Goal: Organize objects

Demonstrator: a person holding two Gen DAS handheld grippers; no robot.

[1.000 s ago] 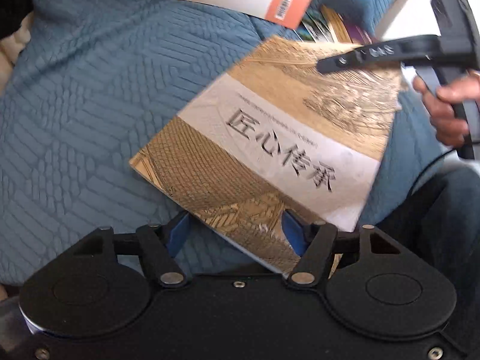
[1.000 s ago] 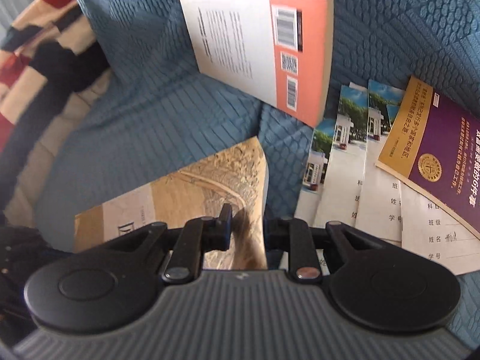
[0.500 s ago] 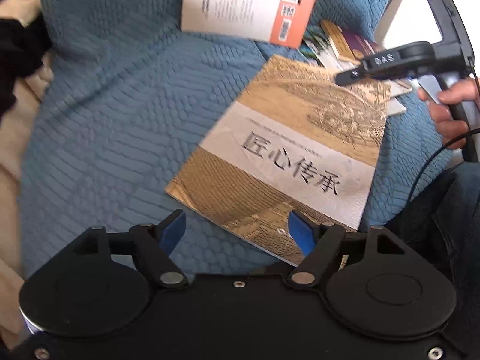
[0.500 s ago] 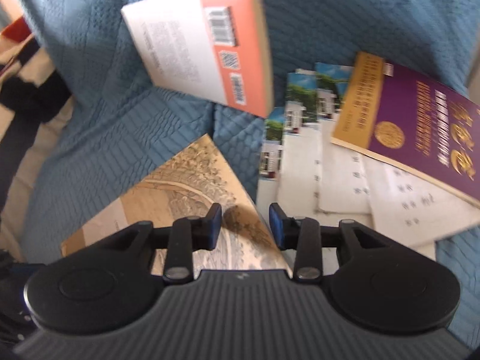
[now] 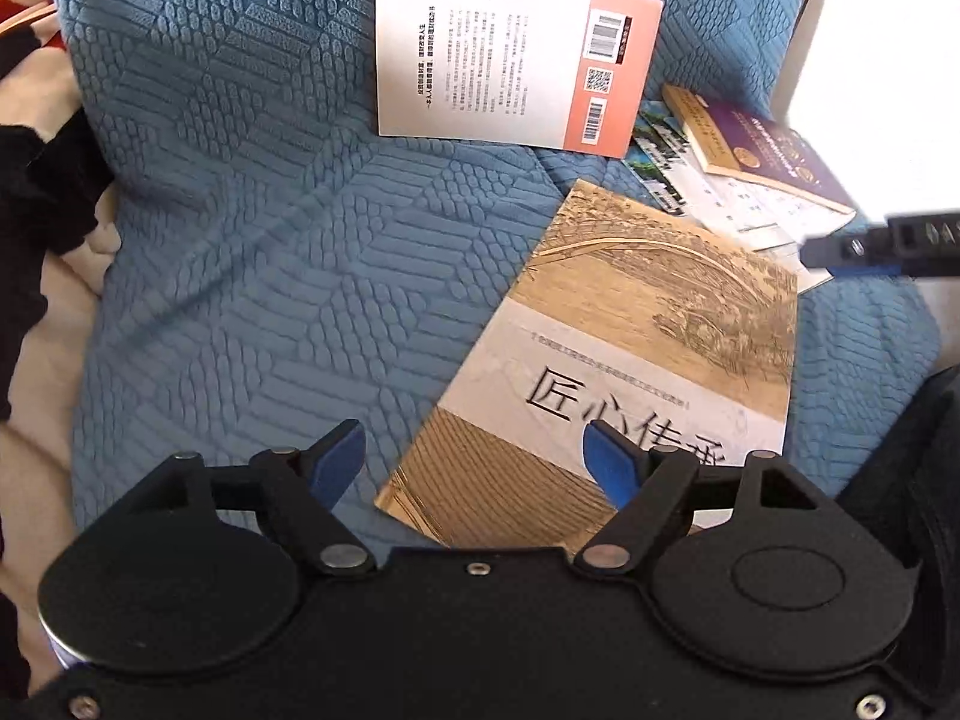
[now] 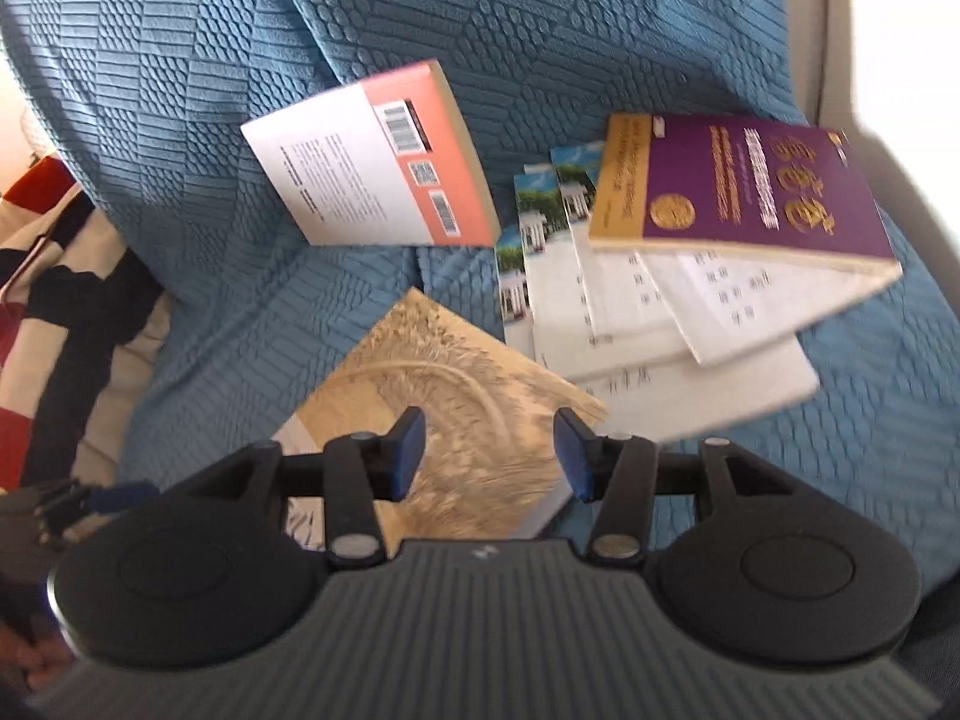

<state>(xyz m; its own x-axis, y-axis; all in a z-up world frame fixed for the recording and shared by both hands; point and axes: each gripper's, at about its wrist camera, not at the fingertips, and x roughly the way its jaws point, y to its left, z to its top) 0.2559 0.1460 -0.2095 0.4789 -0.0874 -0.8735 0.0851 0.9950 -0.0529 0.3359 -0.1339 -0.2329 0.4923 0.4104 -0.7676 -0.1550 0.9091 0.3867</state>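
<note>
Tan book [image 5: 624,360] lying flat on the blue quilted cover [image 5: 252,252], turned at an angle, with a white band across the middle carrying big black characters and a sketchy bridge drawing on the top half. Sits just beside a fan of white booklets [image 6: 618,324], one corner right up against them, maybe overlapping.

Title band only readable from the left wrist view; from the right wrist view just the bridge end [image 6: 456,396] and a sliver of the white band. Right view much better for the pile: purple book [image 6: 744,192] with gold print resting on top of the booklets, edges blurry. Same purple book [image 5: 762,150] squeezed into the far corner in the left view.

Left gripper [image 5: 477,459] spread wide, blue fingers [image 5: 339,459] holding nothing, one over the cover and the other over the near end of the tan book. Touching or just above, can't tell. Right gripper [image 6: 487,450] also open, a bit narrower, empty, hanging over the bridge end. Its black tip [image 5: 888,243] pokes in at the right edge of the left view.

Orange-and-white book [image 5: 510,57] back cover up, barcodes showing, leaning on the raised part of the cover. Striped fabric [image 6: 54,300] off to the left.
</note>
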